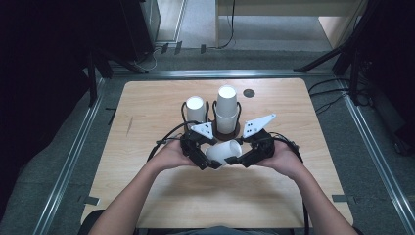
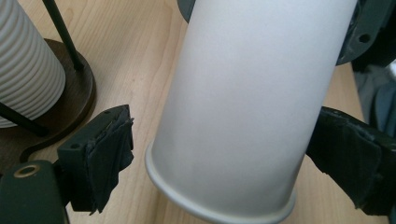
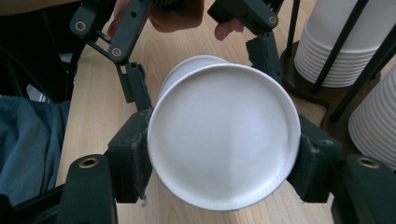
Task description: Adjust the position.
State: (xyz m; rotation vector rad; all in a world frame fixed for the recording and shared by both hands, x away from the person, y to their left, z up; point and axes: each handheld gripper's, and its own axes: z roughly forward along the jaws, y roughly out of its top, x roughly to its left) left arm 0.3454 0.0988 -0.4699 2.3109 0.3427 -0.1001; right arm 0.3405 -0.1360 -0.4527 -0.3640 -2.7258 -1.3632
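A white paper cup (image 1: 224, 152) is held on its side just above the wooden surface (image 1: 147, 196), between 2 hand-held grippers near the front middle. The right hand-held gripper (image 3: 224, 154) is seen closed on the cup's flat base end, its black pads (image 3: 133, 154) pressed against the rim on both sides. The left hand-held gripper (image 2: 233, 154) is set around the cup's open end; its jaws stand partly open, a gap is seen between the left pad (image 2: 109, 149) and the cup wall, and contact at the other pad cannot be told. Behind the cup, a dark wire holder (image 1: 230, 131) is seen standing with 2 stacks of upturned white cups (image 1: 227, 107), well apart from the surface's edge.
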